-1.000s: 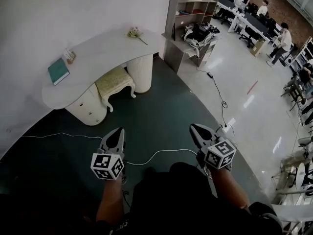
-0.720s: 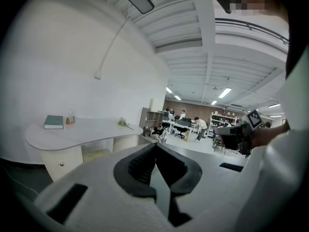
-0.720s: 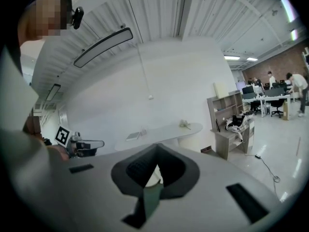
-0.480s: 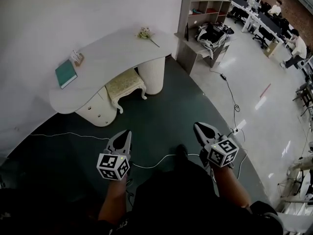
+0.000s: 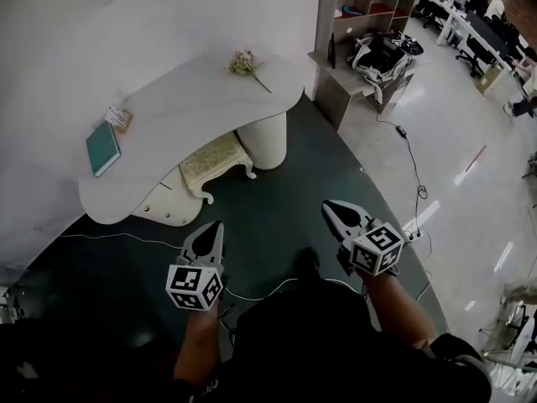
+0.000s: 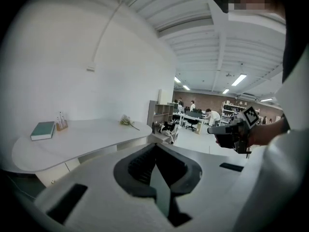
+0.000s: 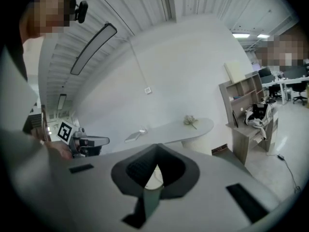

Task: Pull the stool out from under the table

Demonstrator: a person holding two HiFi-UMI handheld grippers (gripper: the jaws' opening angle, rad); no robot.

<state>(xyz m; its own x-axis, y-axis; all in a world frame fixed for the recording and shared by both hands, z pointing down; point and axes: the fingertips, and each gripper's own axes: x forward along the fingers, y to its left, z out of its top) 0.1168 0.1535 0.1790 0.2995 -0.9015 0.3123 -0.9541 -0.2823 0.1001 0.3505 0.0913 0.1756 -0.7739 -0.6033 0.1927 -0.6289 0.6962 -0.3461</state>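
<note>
Dark green floor [image 5: 285,191] all the way ahead, and nobody has touched anything yet. The stool [image 5: 216,158] sits well ahead of both sets of jaws, a little closer to the left pair's line. It is tucked partly under the counter [image 5: 193,99], with its cream seat and front legs poking out.

I'd say it's a rigid frame with a soft padded top, not heavy, and likely to slide on that floor. The cushion would squash, so the place to bite looks like the front seat rail or the top of a carved leg.

The left gripper [image 5: 211,229] has its jaws pressed together on nothing. It's the same with the right gripper [image 5: 331,208]: closed and empty. Both will need to open before any grab.

Beyond the left jaws a teal book [image 5: 102,148] lies on the counter. Beside it is a small holder [image 5: 119,116] with thin things I can't make out. Flowers [image 5: 245,63] lie at the far end. Past the right jaws a shelf unit [image 5: 352,7] holds a few small items, too small to name. A white cable [image 5: 109,235] runs along the floor just off the left jaws.
</note>
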